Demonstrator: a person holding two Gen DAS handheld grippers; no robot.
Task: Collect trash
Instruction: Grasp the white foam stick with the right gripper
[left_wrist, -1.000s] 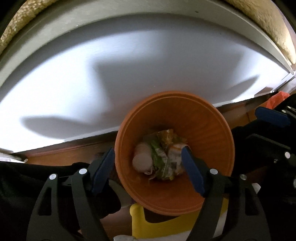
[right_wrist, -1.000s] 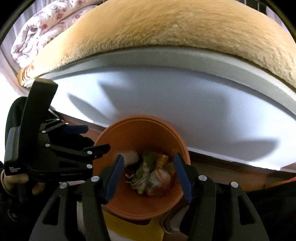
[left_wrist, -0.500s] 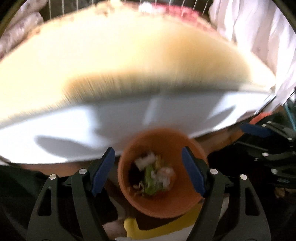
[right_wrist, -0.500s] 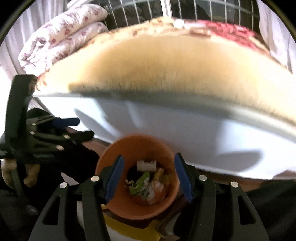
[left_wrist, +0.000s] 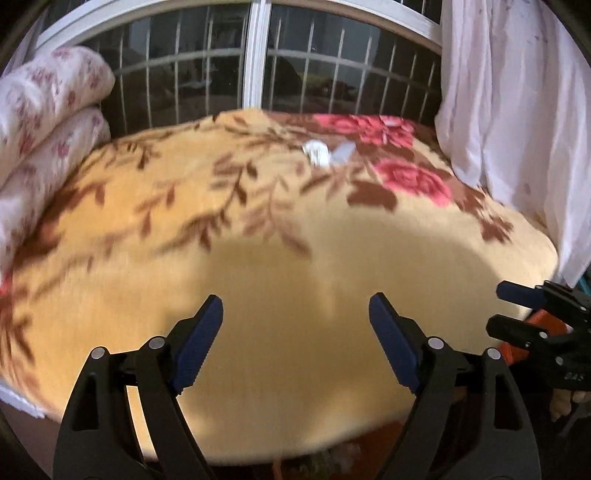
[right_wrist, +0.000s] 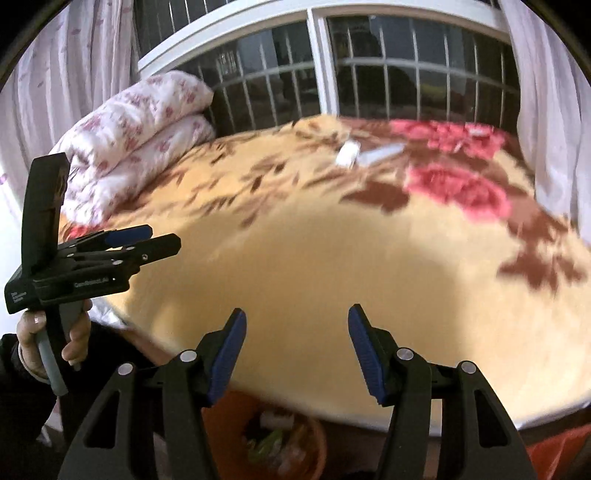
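Barred window panes (left_wrist: 207, 85) are seen behind a bed covered by a yellow blanket (left_wrist: 258, 288) with brown leaves and red roses. Folded floral quilts (right_wrist: 136, 136) are stacked at its left end, and pale curtains (left_wrist: 517, 110) hang at the right. Two small white scraps (left_wrist: 316, 152) are lying far back on the blanket, near the roses; what they are cannot be told through the blur. An orange bin (right_wrist: 229, 435) holding green and white trash (right_wrist: 273, 439) is seen on the floor at the near edge of the bed, low in the right wrist view. The left gripper (left_wrist: 295, 332) is held above the blanket with jaws spread wide and nothing between them. The right gripper (right_wrist: 295, 347) is likewise held wide apart and empty, with the bin below its left finger.
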